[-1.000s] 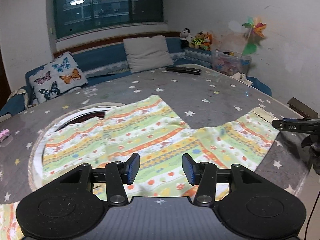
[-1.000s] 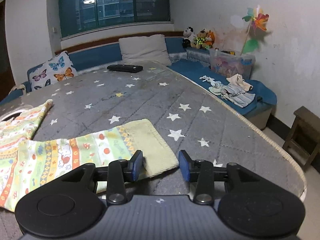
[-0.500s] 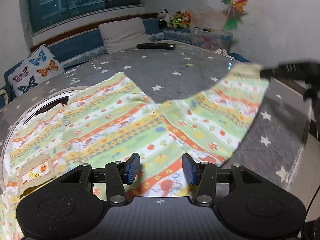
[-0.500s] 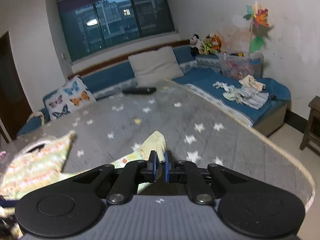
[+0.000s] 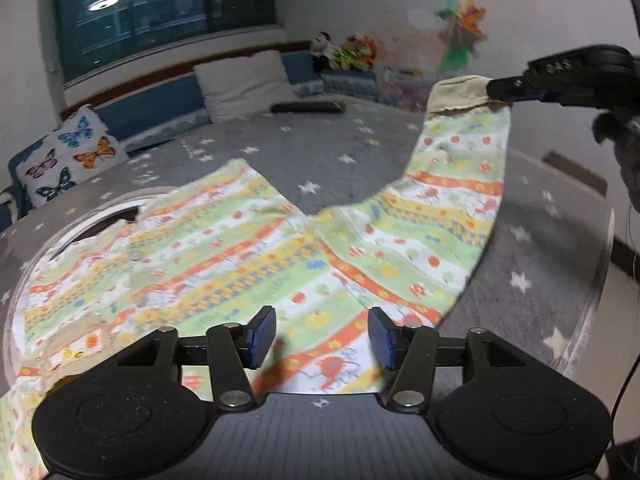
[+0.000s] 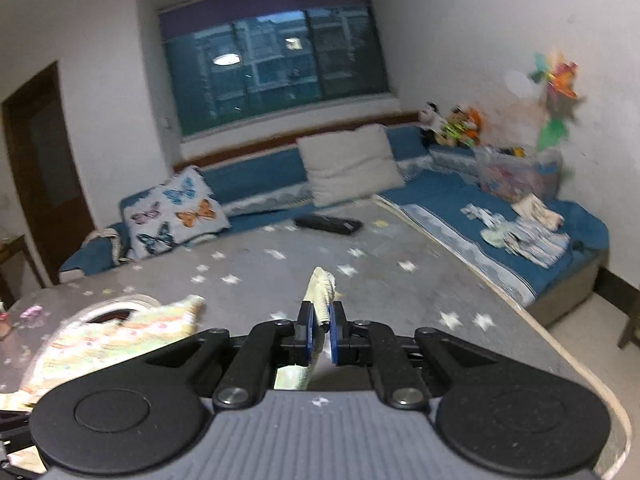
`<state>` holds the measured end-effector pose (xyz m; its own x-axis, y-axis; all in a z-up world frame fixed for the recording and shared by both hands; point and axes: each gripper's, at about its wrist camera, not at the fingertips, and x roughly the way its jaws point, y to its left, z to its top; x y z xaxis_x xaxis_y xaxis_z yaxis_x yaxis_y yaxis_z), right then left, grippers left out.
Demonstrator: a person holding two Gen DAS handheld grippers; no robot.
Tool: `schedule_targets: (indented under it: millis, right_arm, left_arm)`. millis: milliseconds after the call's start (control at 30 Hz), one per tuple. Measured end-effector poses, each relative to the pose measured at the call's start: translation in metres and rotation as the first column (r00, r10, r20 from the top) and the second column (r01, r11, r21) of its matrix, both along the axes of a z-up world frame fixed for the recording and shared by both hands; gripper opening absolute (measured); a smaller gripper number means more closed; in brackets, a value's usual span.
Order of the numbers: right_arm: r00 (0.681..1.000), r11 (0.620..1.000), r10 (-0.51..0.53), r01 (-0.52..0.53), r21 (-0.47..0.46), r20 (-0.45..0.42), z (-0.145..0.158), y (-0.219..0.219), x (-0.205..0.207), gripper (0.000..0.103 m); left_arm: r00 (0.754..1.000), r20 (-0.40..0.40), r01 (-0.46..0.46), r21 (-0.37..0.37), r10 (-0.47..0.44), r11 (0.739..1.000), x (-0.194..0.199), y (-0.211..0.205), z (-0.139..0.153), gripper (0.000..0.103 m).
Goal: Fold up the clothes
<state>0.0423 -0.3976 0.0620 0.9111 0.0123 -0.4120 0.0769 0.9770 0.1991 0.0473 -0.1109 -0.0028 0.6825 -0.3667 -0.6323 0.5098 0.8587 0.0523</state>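
A child's striped trousers (image 5: 224, 256), green, yellow and orange, lie spread on the grey star-patterned table (image 5: 344, 148). My left gripper (image 5: 322, 334) hovers open just above the waist part, nothing between its blue pads. My right gripper (image 6: 321, 330) is shut on the pale cuff (image 6: 320, 292) of one trouser leg. In the left wrist view that cuff (image 5: 460, 94) hangs high at the upper right from the right gripper (image 5: 504, 88), and the leg (image 5: 440, 216) slopes down from it to the table. The rest of the trousers (image 6: 116, 332) lies low left in the right wrist view.
A black remote (image 6: 328, 224) lies at the table's far side. A blue sofa (image 6: 500, 216) wraps the table, with a butterfly cushion (image 6: 172, 212), a white pillow (image 6: 348, 164), soft toys (image 6: 452, 120) and small clothes (image 6: 524, 232). The table edge (image 6: 560, 356) curves close on the right.
My right gripper has shut on the trouser cuff and lifted it well above the table, pulling the leg up. My left gripper stays open over the trousers.
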Motion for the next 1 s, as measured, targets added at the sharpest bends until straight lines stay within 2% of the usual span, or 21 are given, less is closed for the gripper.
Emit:
schedule_targets:
  millis: [200, 367, 533, 733, 833, 933, 1000]
  right_arm:
    - [0.985, 0.987, 0.16, -0.158, -0.04, 0.063, 0.035, 0.049, -0.002, 0.007]
    - [0.936, 0.94, 0.339, -0.333, -0.074, 0.09, 0.052, 0.116, -0.001, 0.007]
    - [0.875, 0.876, 0.48, -0.475, -0.084, 0.059, 0.045, 0.181, 0.011, 0.007]
    - [0.803, 0.799, 0.596, -0.594, -0.095, -0.016, 0.022, 0.253, 0.019, 0.007]
    - [0.783, 0.777, 0.621, -0.622, -0.096, -0.039, 0.015, 0.261, 0.013, 0.008]
    - [0.762, 0.756, 0.645, -0.648, -0.096, -0.061, 0.007, 0.268, 0.007, 0.015]
    - [0.747, 0.741, 0.66, -0.664, -0.096, -0.075, 0.003, 0.273, 0.002, 0.016]
  left_arm:
    - [0.991, 0.049, -0.118, -0.082, 0.122, 0.99, -0.004, 0.049, 0.021, 0.074]
    - [0.965, 0.073, -0.244, -0.109, 0.253, 0.963, -0.011, 0.1, 0.025, 0.078]
    - [0.928, 0.056, -0.359, -0.135, 0.369, 0.924, -0.019, 0.147, 0.02, 0.079]
    - [0.896, 0.025, -0.434, -0.158, 0.443, 0.887, -0.028, 0.181, 0.011, 0.079]
    - [0.879, 0.01, -0.468, -0.167, 0.477, 0.868, -0.032, 0.196, 0.007, 0.079]
    - [0.868, 0.003, -0.489, -0.171, 0.497, 0.855, -0.033, 0.203, 0.006, 0.079]
    - [0.862, 0.001, -0.499, -0.171, 0.506, 0.85, -0.034, 0.207, 0.006, 0.079]
